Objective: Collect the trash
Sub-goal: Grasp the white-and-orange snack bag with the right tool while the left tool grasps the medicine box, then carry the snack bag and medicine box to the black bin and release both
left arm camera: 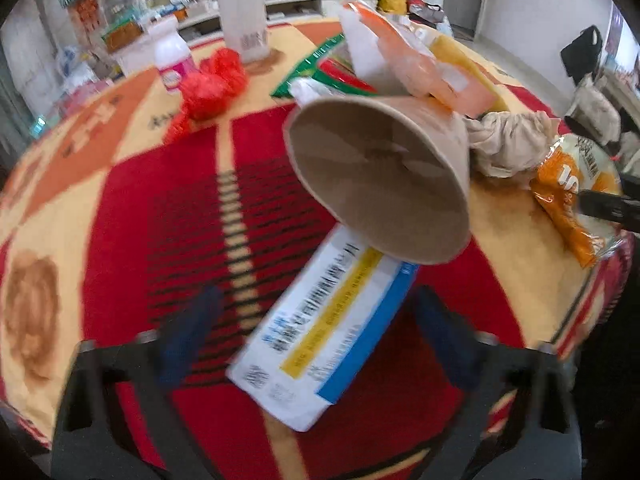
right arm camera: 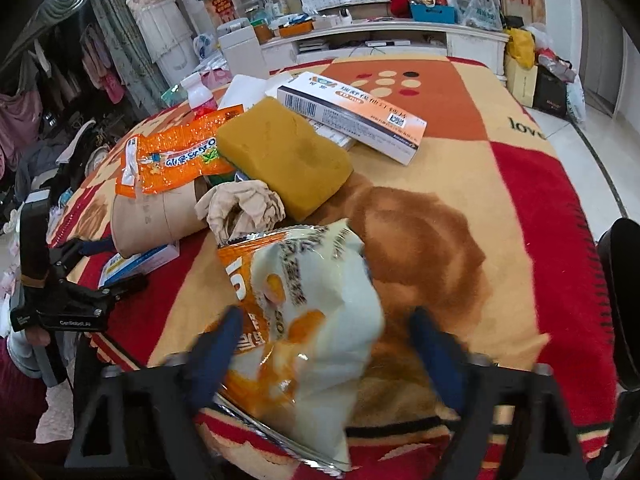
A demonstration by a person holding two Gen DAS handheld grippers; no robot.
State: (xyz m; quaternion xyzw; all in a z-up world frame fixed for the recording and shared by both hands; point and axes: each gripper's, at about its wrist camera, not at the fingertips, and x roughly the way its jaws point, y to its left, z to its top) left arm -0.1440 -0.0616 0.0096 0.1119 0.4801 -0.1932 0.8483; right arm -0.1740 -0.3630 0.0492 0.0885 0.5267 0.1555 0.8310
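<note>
Cluttered table: beside the tipped cup (left arm camera: 380, 176), left gripper (left arm camera: 316, 336) straddles the box (left arm camera: 320, 340) lengthwise, unclamped; right gripper (right arm camera: 324, 344) half-closed around the bag (right arm camera: 316, 320).

Left gripper (left arm camera: 316, 332) low in frame, jaws apart, box (left arm camera: 320, 340) between 2 blue fingers (left arm camera: 192, 328), untouched. Cup (left arm camera: 380, 180) on its side at centre. Snack bag (left arm camera: 576, 196) at right edge.

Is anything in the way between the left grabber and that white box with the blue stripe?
Nothing blocks it: the white box already lies between the left gripper fingers. Only its far end is tucked under the tipped paper cup.
</note>
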